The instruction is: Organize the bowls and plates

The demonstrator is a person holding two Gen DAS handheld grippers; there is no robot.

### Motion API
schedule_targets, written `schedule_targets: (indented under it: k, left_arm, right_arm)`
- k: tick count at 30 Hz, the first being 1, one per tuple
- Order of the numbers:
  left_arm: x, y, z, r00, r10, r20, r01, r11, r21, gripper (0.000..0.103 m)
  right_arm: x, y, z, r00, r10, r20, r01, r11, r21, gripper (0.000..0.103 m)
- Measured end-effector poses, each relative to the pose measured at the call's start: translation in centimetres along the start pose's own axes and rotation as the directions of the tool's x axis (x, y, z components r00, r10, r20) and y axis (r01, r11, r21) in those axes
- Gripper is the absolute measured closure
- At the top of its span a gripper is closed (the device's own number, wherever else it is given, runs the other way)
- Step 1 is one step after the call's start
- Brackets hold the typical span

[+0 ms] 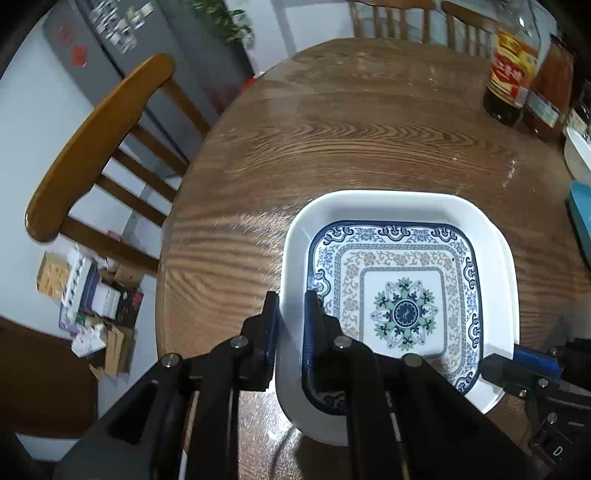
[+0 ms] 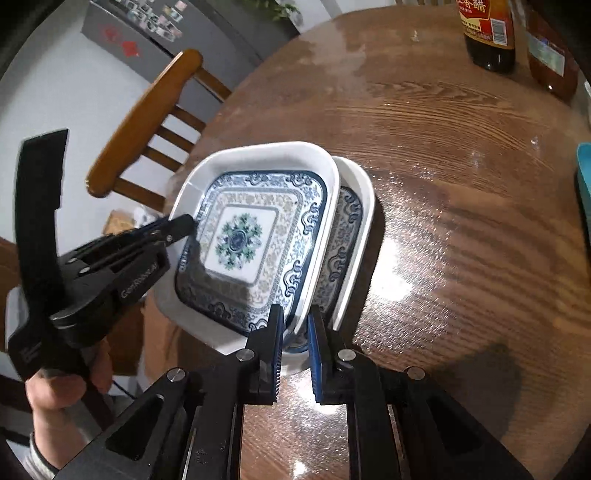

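Observation:
A white square plate with a blue floral pattern point(image 1: 399, 295) point(image 2: 255, 236) sits tilted on top of a second, matching plate point(image 2: 354, 229) on the round wooden table point(image 1: 332, 140). My left gripper point(image 1: 291, 306) is shut on the upper plate's left rim; it also shows in the right wrist view point(image 2: 184, 225). My right gripper point(image 2: 295, 325) is shut on the upper plate's near right rim, and it shows at the right in the left wrist view point(image 1: 517, 362).
Two sauce bottles point(image 1: 513, 62) point(image 2: 487, 33) stand at the table's far right. A blue tray edge point(image 1: 581, 218) and a white dish point(image 1: 576, 151) lie at the right. A wooden chair point(image 1: 103, 147) stands left of the table, with boxes point(image 1: 92, 295) on the floor.

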State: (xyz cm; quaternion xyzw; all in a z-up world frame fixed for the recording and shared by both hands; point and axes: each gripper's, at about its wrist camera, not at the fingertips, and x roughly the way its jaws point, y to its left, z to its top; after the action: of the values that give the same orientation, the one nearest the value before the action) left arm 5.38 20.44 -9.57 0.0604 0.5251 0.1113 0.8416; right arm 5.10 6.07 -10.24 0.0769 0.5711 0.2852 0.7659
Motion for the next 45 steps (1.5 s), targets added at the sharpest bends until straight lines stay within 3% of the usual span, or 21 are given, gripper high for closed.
schedule_targets:
  k: [6,13,17,23,24,26,27,28,33,39,45]
  left_arm:
    - [-1.1,-4.1,0.2,0.999,-0.021,0.041,0.016,0.993,0.113,0.092]
    - [-1.6,-10.2,3.7,0.989,-0.139,0.057,0.128,0.979,0.161,0.092]
    - [-1.5,-11.6,5.3,0.982,-0.178,0.059,0.167,0.974,0.153,0.090]
    - [-1.4,-12.0,5.7,0.976,-0.217,0.027,0.214,0.972,0.098,0.084]
    - [-1.8,-11.8,5.5,0.978,-0.206,0.040,0.201,0.975,0.090,0.079]
    - [-2.6,-11.6,5.5,0.978,-0.193,0.077,0.187,0.979,0.078,0.057]
    - [-3.1,-11.4,5.4,0.976,-0.193,0.097,0.186,0.980,0.070,0.041]
    - [-3.9,-11.1,5.3,0.974,-0.191,0.125,0.185,0.981,0.061,0.033]
    - [-7.2,-10.1,4.8,0.958,-0.211,0.195,0.205,0.977,0.052,0.026]
    - [-10.8,-10.1,3.6,0.936,-0.242,0.256,0.236,0.970,0.056,0.012]
    - [-12.0,-12.0,3.4,0.941,-0.242,0.237,0.242,0.970,0.031,0.008]
  right_arm:
    - [-1.8,-2.8,-0.3,0.997,-0.067,0.034,0.066,0.997,0.035,0.089]
    - [-5.0,-8.7,0.9,0.972,-0.203,0.119,0.184,0.971,0.150,0.089]
    - [-6.0,-10.7,2.3,0.959,-0.253,0.129,0.227,0.956,0.187,0.089]
    - [-7.7,-10.4,2.4,0.934,-0.309,0.179,0.278,0.944,0.178,0.089]
    - [-7.9,-10.3,2.1,0.930,-0.317,0.187,0.286,0.942,0.177,0.088]
    - [-9.5,-10.6,1.3,0.926,-0.306,0.223,0.270,0.946,0.178,0.084]
    - [-10.1,-10.5,1.0,0.926,-0.290,0.241,0.252,0.951,0.177,0.081]
    - [-10.6,-10.4,0.9,0.925,-0.282,0.255,0.242,0.954,0.176,0.079]
    - [-13.2,-10.1,-0.4,0.919,-0.250,0.305,0.206,0.964,0.171,0.068]
    - [-15.8,-11.2,-2.5,0.913,-0.225,0.339,0.161,0.965,0.208,0.066]
    - [-18.1,-13.7,-4.8,0.897,-0.254,0.362,0.156,0.948,0.279,0.066]
